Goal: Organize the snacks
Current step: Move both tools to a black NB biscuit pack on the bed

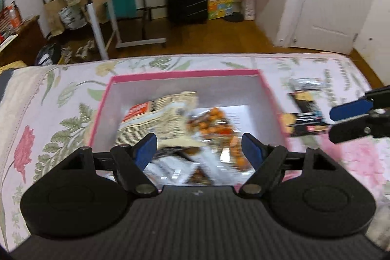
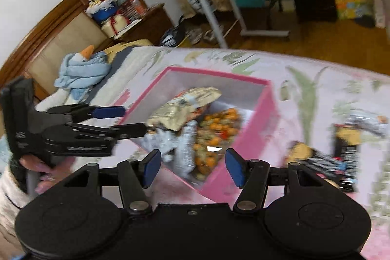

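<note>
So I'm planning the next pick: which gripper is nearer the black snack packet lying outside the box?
Right. The right gripper hangs beside the black snack packet; the left gripper hangs over the pink box, apart from it.

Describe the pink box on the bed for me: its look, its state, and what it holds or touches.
The pink box is a rectangular, lidless container, seemingly cardboard, with pink outer walls and rim and a pale grey-white inside. It sits upright on the floral bedspread. Inside lie a crumpled beige snack bag with red print, a clear bag of orange snacks and silvery wrappers. A black snack packet lies on the bedspread outside it, to the right. No gripper touches the box; blur hides finer detail.
</note>
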`<state>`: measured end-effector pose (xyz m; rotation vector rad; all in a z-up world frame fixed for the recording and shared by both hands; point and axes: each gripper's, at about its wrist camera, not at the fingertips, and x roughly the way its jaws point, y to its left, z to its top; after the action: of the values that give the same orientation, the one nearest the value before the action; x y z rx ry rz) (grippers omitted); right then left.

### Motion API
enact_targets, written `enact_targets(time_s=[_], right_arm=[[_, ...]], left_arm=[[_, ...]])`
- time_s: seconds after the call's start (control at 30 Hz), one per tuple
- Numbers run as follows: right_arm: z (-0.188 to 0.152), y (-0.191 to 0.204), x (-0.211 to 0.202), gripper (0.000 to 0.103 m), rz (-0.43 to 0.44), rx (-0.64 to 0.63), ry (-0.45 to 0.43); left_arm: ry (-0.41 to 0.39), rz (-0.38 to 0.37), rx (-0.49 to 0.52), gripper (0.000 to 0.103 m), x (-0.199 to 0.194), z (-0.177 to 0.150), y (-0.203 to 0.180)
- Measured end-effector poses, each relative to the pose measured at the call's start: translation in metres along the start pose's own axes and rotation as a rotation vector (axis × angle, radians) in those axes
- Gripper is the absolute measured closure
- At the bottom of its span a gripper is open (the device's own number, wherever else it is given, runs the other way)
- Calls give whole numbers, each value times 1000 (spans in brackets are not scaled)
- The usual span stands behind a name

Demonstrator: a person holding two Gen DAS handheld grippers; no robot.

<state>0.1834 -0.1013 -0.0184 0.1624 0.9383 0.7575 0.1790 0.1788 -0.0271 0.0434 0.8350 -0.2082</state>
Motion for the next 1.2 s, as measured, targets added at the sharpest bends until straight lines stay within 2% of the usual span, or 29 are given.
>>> enact_targets(time_s=[0.2, 0.43, 0.57, 0.67, 0.77, 0.8, 0.83, 1.03, 1.1, 1.2], right_arm=[[-15, -18, -47, 39, -121, -42, -94], [-43, -39, -75, 37, -195, -92, -231], [-51, -57, -63, 35, -154, -135, -193], [-58, -74, -43, 35, -168, -191, -170], [-63, -92, -17, 33, -182, -284, -112], [-62, -98, -6, 26, -198, -320, -86], [-63, -102, 1, 25, -214, -341, -71], [-60, -129, 42, 24, -250, -427, -4], [-57, -136, 52, 24, -261, -442, 4], [-53, -143, 64, 24, -240, -453, 37]], left_arm=[[-34, -91, 37, 29, -20, 9, -44], [-17, -201, 49, 31, -10, 13, -97], [25, -255, 11, 31, 10, 15, -126], [74, -300, -35, 31, 32, 16, -144], [113, -288, -66, 33, 59, 14, -161], [124, -288, -84, 33, 69, 13, -166], [132, -286, -100, 33, 79, 12, -169], [192, -211, -230, 33, 145, -1, -183], [187, -180, -279, 33, 158, -6, -182], [136, -155, -302, 33, 166, -12, -180]])
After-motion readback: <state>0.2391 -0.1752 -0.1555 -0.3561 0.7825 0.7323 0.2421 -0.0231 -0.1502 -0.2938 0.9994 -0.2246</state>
